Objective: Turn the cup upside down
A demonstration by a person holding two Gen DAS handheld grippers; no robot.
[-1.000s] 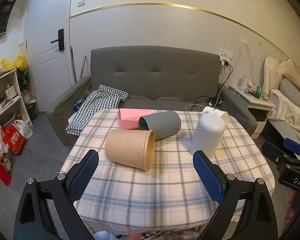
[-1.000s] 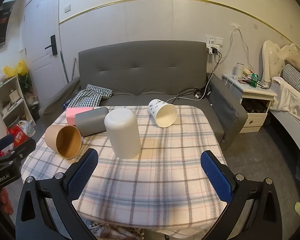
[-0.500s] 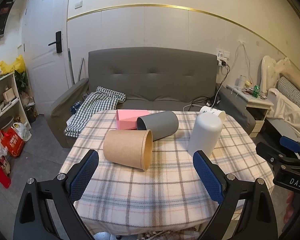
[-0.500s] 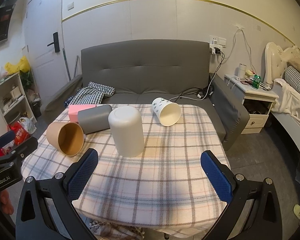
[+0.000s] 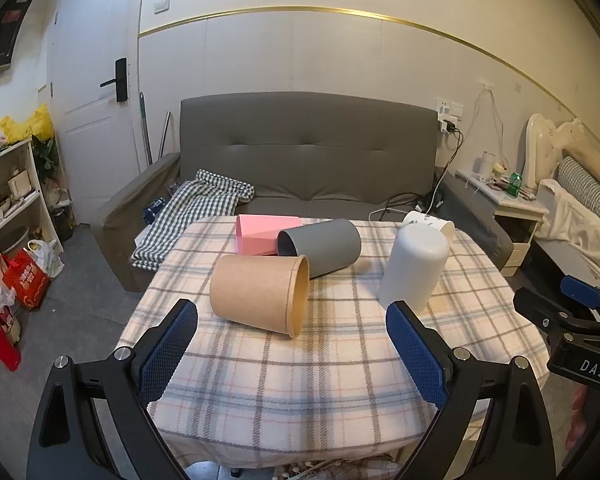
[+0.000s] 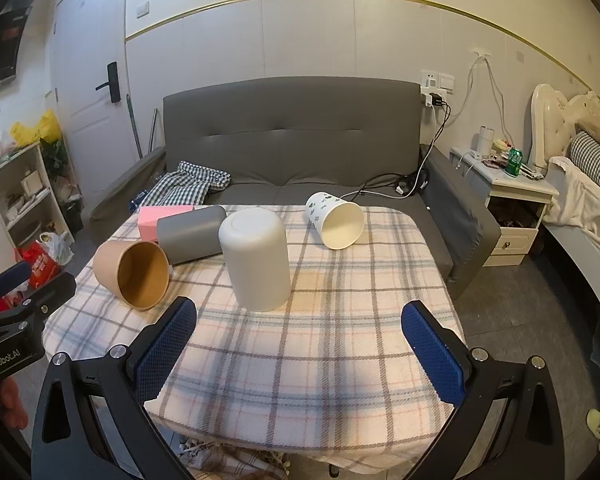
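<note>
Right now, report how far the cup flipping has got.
Done: the white cup stands upside down on the plaid tablecloth. In hand: nothing; the left claw and right claw are both open, short of the cups. Left: the brown cup, grey cup and patterned paper cup lie on their sides.

On the table (image 6: 340, 360) before me stood an upturned cup (image 6: 256, 258), base up. To its left a paper tub (image 6: 130, 274) lay on its side, with a second tube (image 6: 190, 234) lying just behind it and a box (image 6: 156, 220) behind that. A printed cup (image 6: 334, 220) lay tipped behind and right. A sofa (image 6: 292, 140) stood beyond the table.
</note>
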